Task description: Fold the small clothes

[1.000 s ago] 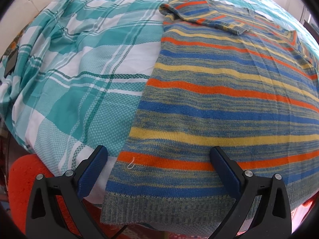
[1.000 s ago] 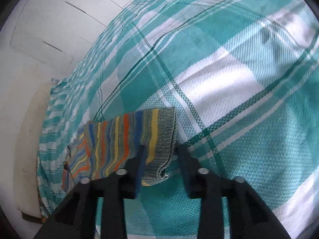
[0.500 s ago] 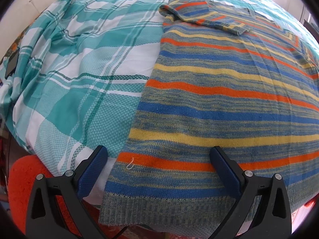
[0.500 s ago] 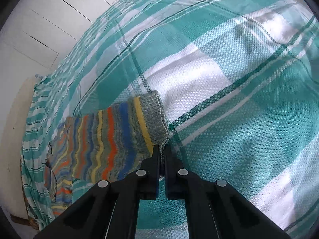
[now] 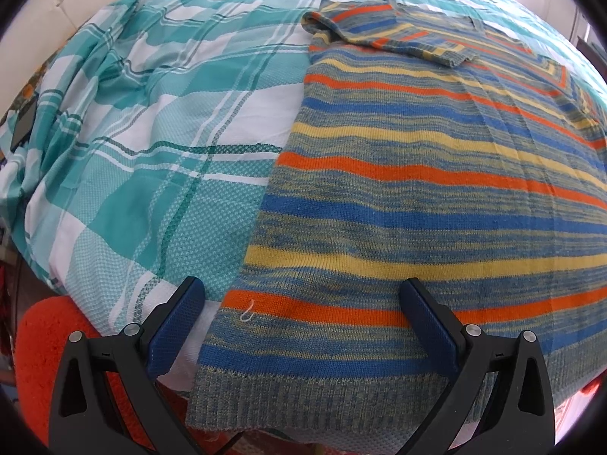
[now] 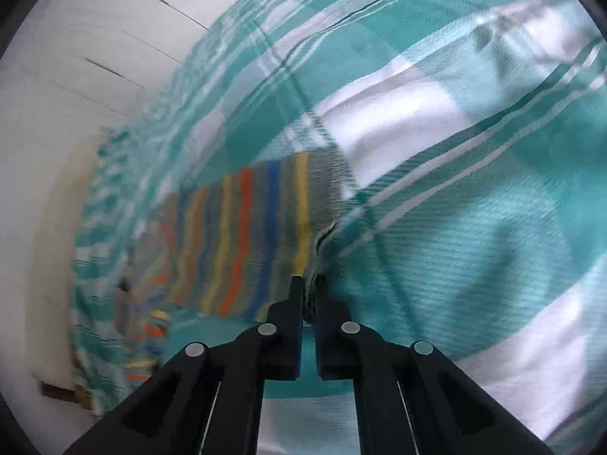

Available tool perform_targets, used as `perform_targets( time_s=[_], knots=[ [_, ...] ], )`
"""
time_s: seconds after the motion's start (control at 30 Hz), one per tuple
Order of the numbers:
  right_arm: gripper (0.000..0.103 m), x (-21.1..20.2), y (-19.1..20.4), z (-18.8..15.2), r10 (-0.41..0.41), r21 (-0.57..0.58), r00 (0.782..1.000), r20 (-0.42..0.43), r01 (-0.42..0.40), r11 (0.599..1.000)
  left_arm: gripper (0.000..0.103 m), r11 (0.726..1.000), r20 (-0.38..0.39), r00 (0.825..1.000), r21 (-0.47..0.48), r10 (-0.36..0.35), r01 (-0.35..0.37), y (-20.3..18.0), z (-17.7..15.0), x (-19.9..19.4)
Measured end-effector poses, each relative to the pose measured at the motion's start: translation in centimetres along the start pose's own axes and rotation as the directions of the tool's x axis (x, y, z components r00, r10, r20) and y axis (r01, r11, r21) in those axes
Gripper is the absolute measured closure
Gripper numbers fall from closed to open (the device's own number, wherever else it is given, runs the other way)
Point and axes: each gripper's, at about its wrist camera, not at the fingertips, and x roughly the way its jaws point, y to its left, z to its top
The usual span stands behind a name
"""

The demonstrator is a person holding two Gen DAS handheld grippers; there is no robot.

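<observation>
Across the bedspread (image 6: 474,227), right tool (image 6: 309,280) clamps the sweater cuff (image 6: 326,189) (left tool (image 5: 303,295) agape).

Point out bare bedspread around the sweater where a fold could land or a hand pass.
Free: the plaid bedspread left of the striped sweater, out to the rumpled edge. In the right wrist view, open bedspread lies right of the cuff pinched by the right hand-held gripper. Crowded: sweater body, with one sleeve folded across.
</observation>
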Motion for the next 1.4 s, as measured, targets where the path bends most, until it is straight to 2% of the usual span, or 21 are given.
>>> perform_targets(
  time_s=[0.03,0.1,0.17,0.23,0.3,0.33,0.4,0.5,0.57,0.7,0.73,0.83,0.87,0.93,1.03,1.1,1.13,1.17,1.23,1.3,1.4],
  knots=[
    [0.103,-0.3,0.1,0.0,-0.055,-0.004,0.998,0.015,0.056,0.998,0.0,1.0,0.002,1.0,0.0,0.0,0.0,0.0,0.0,0.0],
    [0.099,-1.7,0.5,0.0,-0.252,-0.024,0.964,0.089,0.255,0.966,0.0,1.0,0.003,1.0,0.0,-0.002,0.002,0.1,0.0,0.0],
    [0.077,-3.2,0.9,-0.5,-0.293,0.011,0.949,0.113,0.294,0.956,0.0,1.0,0.005,1.0,0.0,-0.002,0.002,0.1,0.0,0.0],
    [0.076,-4.6,2.6,-1.9,-0.176,-0.021,0.976,0.127,0.18,0.984,0.0,1.0,0.009,1.0,0.0,-0.001,0.001,0.0,-0.1,0.0],
    [0.076,-3.6,6.3,-3.5,-0.019,-0.101,0.999,0.028,0.022,0.995,0.0,1.0,0.013,1.0,0.001,0.002,-0.002,-0.1,-0.1,0.0],
    [0.076,-2.7,8.3,-4.8,0.057,-0.119,0.998,-0.039,-0.061,0.991,0.0,1.0,0.015,1.0,0.002,0.004,-0.004,-0.1,-0.1,0.0],
    [0.076,-0.2,12.5,-7.1,0.205,-0.12,0.965,-0.165,-0.226,0.967,0.0,1.0,0.017,1.0,0.002,0.006,-0.006,-0.1,0.0,0.1],
    [0.075,4.6,17.9,-8.5,0.288,-0.124,0.917,-0.276,-0.332,0.935,0.0,1.0,0.019,1.0,-0.003,0.001,-0.001,-0.1,-0.1,-0.1],
    [0.075,8.2,20.6,-8.8,0.291,-0.112,0.903,-0.317,-0.34,0.934,0.0,1.0,0.019,1.0,-0.004,-0.004,0.004,0.0,-0.1,-0.2],
    [0.078,13.4,21.1,-8.4,0.33,0.044,0.882,-0.336,-0.335,0.941,0.0,1.0,0.021,1.0,0.003,-0.007,0.007,0.0,-0.3,-0.3],
    [0.094,13.4,20.9,-8.4,0.309,0.036,0.894,-0.325,-0.315,0.948,0.0,1.0,0.021,1.0,0.007,-0.008,0.008,0.0,-0.3,-0.3],
    [0.095,10.4,19.9,-7.8,0.2,-0.096,0.95,-0.239,-0.229,0.969,0.0,1.0,0.022,1.0,0.011,-0.016,0.015,0.1,-0.4,-0.4],
    [0.103,9.5,19.4,-7.5,0.153,-0.14,0.964,-0.219,-0.187,0.972,0.0,1.0,0.023,1.0,0.012,-0.018,0.018,0.1,-0.4,-0.4],
    [0.103,8.1,18.1,-6.8,-0.01,-0.251,0.99,-0.142,-0.026,0.968,0.0,1.0,0.021,1.0,0.014,-0.021,0.02,0.1,-0.3,-0.2],
    [0.103,7.8,15.9,-5.9,0.067,-0.153,0.986,-0.155,-0.09,0.984,0.0,1.0,0.018,1.0,0.014,-0.018,0.018,-0.1,-0.1,0.1],
    [0.091,6.5,16.1,-5.7,0.077,-0.157,0.989,-0.124,-0.096,0.983,0.0,1.0,0.019,1.0,0.013,-0.014,0.014,-0.1,-0.1,0.0],
    [0.074,5.8,16.6,-5.9,0.095,-0.181,0.987,-0.13,-0.118,0.976,0.0,1.0,0.019,1.0,0.013,-0.014,0.013,-0.2,-0.2,0.0],
    [0.066,5.1,17.5,-6.4,0.128,-0.217,0.98,-0.154,-0.16,0.963,0.0,1.0,0.019,1.0,0.013,-0.014,0.014,-0.1,-0.2,0.0],
    [0.066,4.3,19.4,-8.3,0.194,-0.274,0.955,-0.223,-0.252,0.928,0.0,1.0,0.02,1.0,0.013,-0.014,0.013,-0.2,-0.2,0.0],
    [0.065,3.0,20.9,-11.4,0.265,-0.33,0.912,-0.312,-0.366,0.87,0.0,1.0,0.02,1.0,0.011,-0.013,0.013,-0.1,-0.2,0.0],
    [0.062,3.2,20.8,-16.5,0.197,-0.388,0.88,-0.433,-0.379,0.84,0.0,1.0,0.015,1.0,0.012,-0.012,0.011,-0.1,-0.1,0.0]
  ],
)
